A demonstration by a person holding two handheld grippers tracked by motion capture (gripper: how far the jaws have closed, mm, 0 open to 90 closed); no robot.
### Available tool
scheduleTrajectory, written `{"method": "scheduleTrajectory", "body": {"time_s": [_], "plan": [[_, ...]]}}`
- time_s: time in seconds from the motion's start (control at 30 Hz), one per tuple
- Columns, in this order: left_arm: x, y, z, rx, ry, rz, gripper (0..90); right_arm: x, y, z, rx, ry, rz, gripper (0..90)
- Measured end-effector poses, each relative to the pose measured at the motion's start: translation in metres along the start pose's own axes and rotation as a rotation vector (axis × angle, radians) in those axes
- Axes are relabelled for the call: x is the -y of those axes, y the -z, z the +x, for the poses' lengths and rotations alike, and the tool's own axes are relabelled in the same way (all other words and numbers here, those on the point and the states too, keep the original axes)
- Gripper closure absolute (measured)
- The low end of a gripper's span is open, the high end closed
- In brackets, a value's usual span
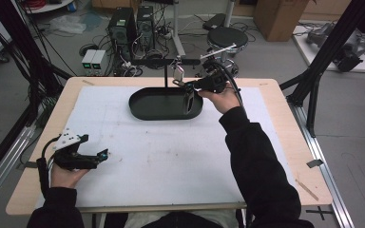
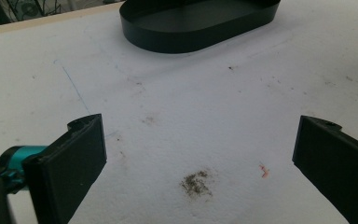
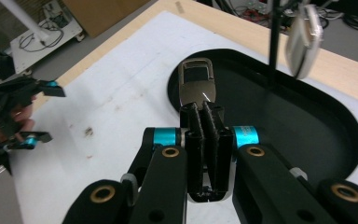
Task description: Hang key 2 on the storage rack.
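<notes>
Black jaws of the right claw [image 3: 204, 112] pressed together on a dark metal clasp [image 3: 196, 84]; its looped end sticks out past the fingertips. Cyan collars sit either side of the jaws. In the high view the right claw [image 1: 188, 90] hangs over the right end of the oval black tray [image 1: 145, 114], hand gripping the body from behind, cable arcing back over the wrist.

Clasp held above the tray's floor, not touching it. Just beyond it a thin black post [image 3: 273, 42] rises from the tray, with a second, silvery clasp [image 3: 303, 39] hanging near its top, apart from the held one. From above, the post carries a crossbar [image 1: 166, 61], and the hanging clasp [image 1: 177, 73] dangles below that bar, just left of the right claw.

Tray sits on a white mat [image 1: 171, 152] covering the table [image 1: 285, 109], toward the far edge, centre.

Left claw [image 1: 102, 155] low at the near left of the mat, held in the person's left hand, well apart from the tray. Its jaws stand wide open with nothing between them: bare, stained mat shows in the gap in the left gripper view, with the tray [image 2: 177, 39] farther off. From the right gripper view the left claw [image 3: 44, 112] appears at the left, likewise spread.
</notes>
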State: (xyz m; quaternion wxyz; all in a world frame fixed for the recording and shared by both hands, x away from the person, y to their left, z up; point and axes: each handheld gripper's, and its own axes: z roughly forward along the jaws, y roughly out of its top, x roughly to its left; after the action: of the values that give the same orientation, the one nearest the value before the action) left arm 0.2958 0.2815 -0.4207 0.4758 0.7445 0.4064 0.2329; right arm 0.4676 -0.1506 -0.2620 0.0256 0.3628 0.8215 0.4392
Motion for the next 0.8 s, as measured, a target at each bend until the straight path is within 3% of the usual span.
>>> {"method": "scheduleTrajectory", "body": {"time_s": [0.4, 0.8], "plan": [[0.000, -0.001, 0.000, 0.000, -0.002, 0.001, 3.1, -0.008, 0.003, -0.030, 0.081, -0.033, -0.017, 87.6], [0.000, -0.001, 0.001, 0.003, 0.004, -0.001, 3.2, -0.015, 0.004, -0.056, 0.113, -0.050, -0.061, 87.6]]}}
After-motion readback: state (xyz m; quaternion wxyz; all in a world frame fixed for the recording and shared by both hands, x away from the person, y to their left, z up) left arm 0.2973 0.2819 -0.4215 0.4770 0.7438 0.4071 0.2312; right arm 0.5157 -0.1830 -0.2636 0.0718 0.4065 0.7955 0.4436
